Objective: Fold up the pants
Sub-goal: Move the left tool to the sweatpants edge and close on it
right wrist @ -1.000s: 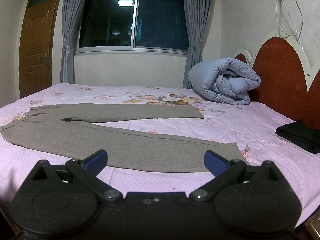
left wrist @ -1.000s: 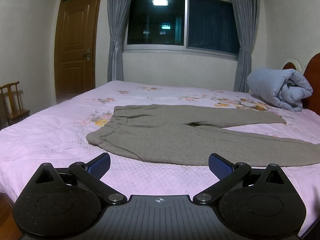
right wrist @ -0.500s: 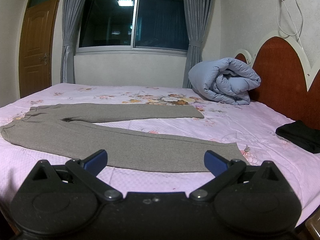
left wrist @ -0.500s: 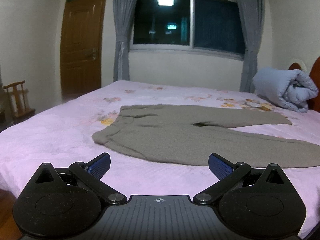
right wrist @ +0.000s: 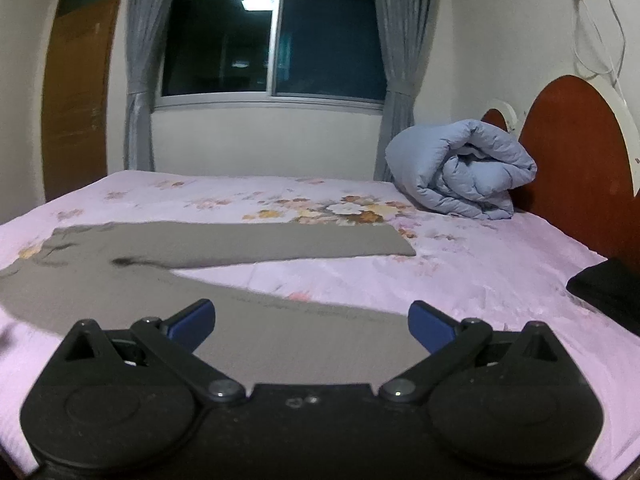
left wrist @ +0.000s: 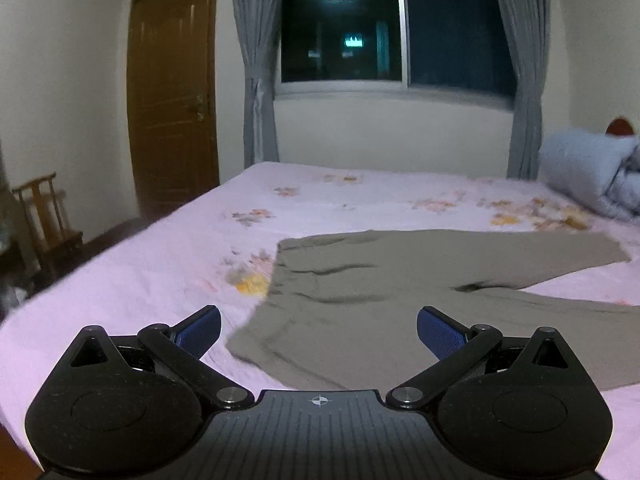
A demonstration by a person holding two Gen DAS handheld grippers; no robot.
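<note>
Left gripper (left wrist: 319, 327): jaws spread wide, holding nothing, blue pads (left wrist: 199, 329) clear of cloth, hovering over near waistband corner of grey pants (left wrist: 352, 312). Right gripper (right wrist: 311, 322): jaws equally wide, empty, poised above near pant leg. Pants lie flat on pink floral bedsheet (right wrist: 460, 272), unfolded, legs splayed apart toward headboard (right wrist: 572, 160). Rolled blue duvet (right wrist: 460, 168) against headboard, well apart from pants. Black folded cloth (right wrist: 608, 288) at right bed edge. Wooden chair (left wrist: 44, 220) near door (left wrist: 172, 92).
</note>
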